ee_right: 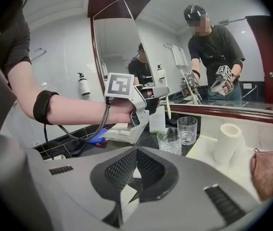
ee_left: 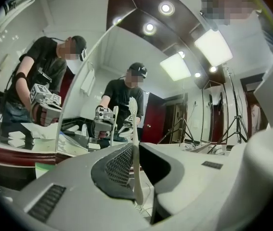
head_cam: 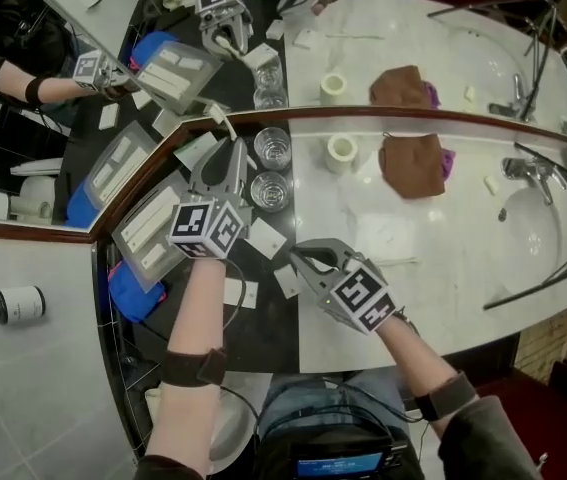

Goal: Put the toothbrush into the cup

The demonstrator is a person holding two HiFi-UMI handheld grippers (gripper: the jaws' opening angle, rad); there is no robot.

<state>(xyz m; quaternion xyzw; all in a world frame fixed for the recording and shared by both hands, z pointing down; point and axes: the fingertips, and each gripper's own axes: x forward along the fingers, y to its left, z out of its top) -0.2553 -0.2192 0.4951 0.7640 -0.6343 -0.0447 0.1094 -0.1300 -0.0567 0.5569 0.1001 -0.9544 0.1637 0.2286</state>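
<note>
My left gripper (head_cam: pixel 227 144) is shut on a white toothbrush (head_cam: pixel 220 116), whose bristle head points at the mirror. In the left gripper view the toothbrush (ee_left: pixel 133 119) stands upright between the pads (ee_left: pixel 122 165). Two clear glass cups stand just right of it on the dark counter, one nearer (head_cam: pixel 269 190) and one by the mirror (head_cam: pixel 272 148). My right gripper (head_cam: pixel 299 257) hovers shut low over the counter, in front of the cups. In the right gripper view the cups (ee_right: pixel 170 141) (ee_right: pixel 187 129) sit ahead, with the left gripper (ee_right: pixel 161 93) and toothbrush (ee_right: pixel 168 107) above them.
A grey tray (head_cam: pixel 148 223) of packets and a blue object (head_cam: pixel 133 293) lie at the left. Small white packets (head_cam: pixel 266 236) dot the dark counter. A paper roll (head_cam: pixel 342 150), a brown cloth (head_cam: pixel 413 163) and the sink (head_cam: pixel 528 233) with its faucet (head_cam: pixel 528 168) lie to the right.
</note>
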